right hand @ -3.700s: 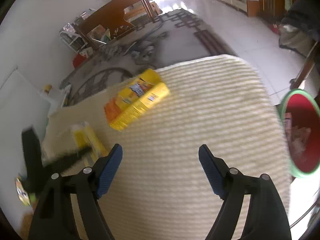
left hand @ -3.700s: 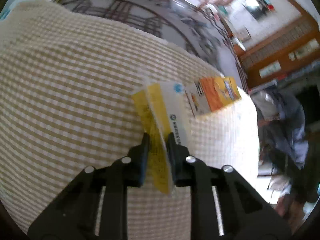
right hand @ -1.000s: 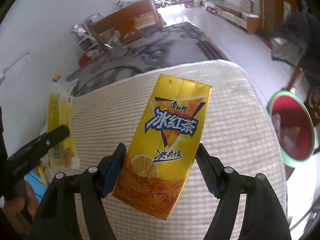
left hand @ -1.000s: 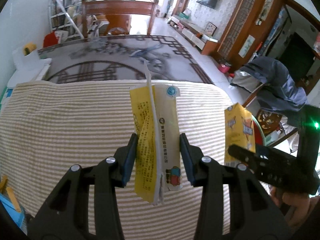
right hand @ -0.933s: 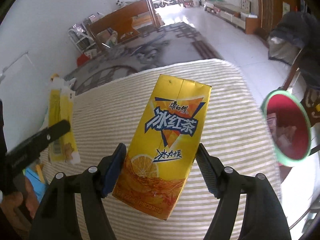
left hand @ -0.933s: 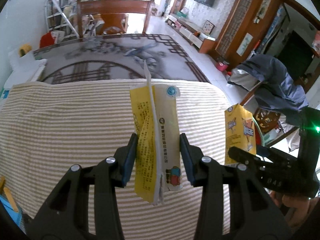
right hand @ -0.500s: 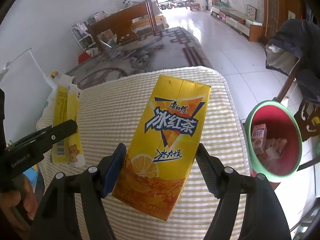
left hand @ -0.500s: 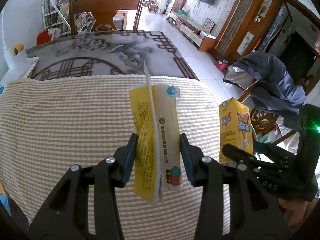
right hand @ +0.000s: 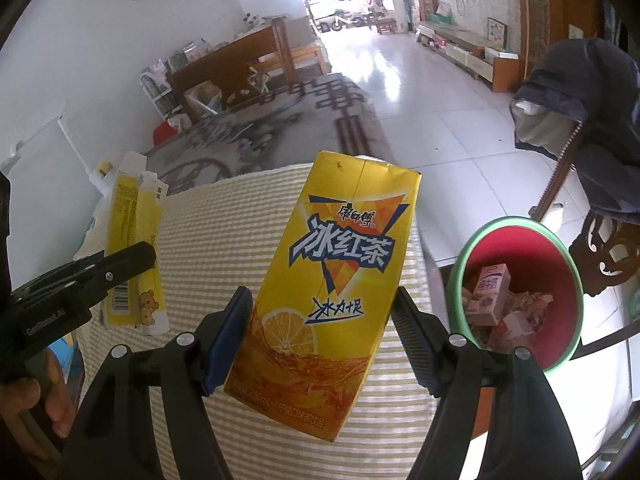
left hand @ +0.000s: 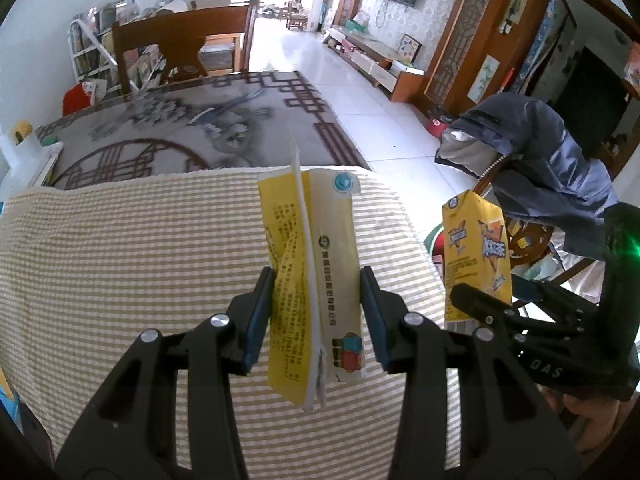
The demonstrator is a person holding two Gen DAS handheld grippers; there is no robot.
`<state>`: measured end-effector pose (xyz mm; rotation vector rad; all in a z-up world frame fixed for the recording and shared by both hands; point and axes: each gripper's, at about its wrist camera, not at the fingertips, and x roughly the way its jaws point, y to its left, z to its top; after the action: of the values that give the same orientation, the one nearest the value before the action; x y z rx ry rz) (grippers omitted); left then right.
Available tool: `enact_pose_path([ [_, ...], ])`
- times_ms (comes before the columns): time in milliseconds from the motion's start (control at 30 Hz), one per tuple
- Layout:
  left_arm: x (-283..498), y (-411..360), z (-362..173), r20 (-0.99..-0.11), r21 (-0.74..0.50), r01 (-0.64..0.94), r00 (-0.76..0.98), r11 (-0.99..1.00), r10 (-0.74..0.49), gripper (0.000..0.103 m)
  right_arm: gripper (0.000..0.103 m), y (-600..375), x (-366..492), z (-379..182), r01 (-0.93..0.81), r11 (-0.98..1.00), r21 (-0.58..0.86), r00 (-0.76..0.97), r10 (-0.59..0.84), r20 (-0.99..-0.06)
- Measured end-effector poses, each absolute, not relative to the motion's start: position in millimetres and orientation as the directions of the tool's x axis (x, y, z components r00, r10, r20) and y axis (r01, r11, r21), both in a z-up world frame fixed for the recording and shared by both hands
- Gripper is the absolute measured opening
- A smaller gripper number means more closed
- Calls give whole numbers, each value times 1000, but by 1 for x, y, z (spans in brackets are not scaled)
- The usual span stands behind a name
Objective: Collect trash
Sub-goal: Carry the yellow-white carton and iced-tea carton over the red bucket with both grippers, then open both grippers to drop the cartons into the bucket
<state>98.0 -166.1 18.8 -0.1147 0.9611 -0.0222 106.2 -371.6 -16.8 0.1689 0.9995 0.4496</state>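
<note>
My left gripper (left hand: 316, 292) is shut on a flattened yellow-and-white drink carton (left hand: 332, 220), held upright above the striped tablecloth (left hand: 120, 260). Between the blue pads of my right gripper (right hand: 320, 304) stands a yellow iced-tea carton (right hand: 344, 248), gripped by its sides and off the table. In the left wrist view that tea carton (left hand: 476, 248) shows at the right, beyond the table's end. The right wrist view shows the left gripper (right hand: 136, 260) with its flat carton (right hand: 132, 208) at the left. A red bin with a green rim (right hand: 532, 256) stands below right of the tea carton.
The bin holds a pink carton (right hand: 488, 292) and other scraps. A wooden chair draped with a blue jacket (right hand: 592, 92) stands just behind the bin. Past the cloth's far edge lie a dark patterned tabletop (left hand: 180, 128), a wooden chair (left hand: 184, 48) and white tiled floor.
Both grippers have carried their cartons toward the table's right end. The bin has come nearer and lies more open in the right wrist view. Both grips are unchanged.
</note>
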Motion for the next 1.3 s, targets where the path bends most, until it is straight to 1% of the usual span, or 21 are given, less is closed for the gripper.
enact_pose_path([
  [600,124,-256,12,-822,-105,82,554,991,-133,42,69,-465,109,-27,-154,924,351,503,379,-777],
  [867,136,-294,7,-826,-119,151,534,981,-182,42,69,-505,109,-32,-86,934,347,530,338,-778],
  [1033,154,-318,-5,-840,-133,195,498,972,-215,42,68,-529,116,-40,-28,938,344,534,305,-789],
  [1100,163,-327,-11,-844,-146,213,482,966,-234,42,59,-539,121,-42,-12,942,336,542,288,-789],
  [1233,183,-350,-27,-852,-192,236,442,953,-281,42,58,-552,131,-51,4,950,312,551,258,-794],
  [1300,194,-363,-40,-865,-201,241,410,949,-287,42,54,-561,138,-59,32,951,306,536,242,-809],
])
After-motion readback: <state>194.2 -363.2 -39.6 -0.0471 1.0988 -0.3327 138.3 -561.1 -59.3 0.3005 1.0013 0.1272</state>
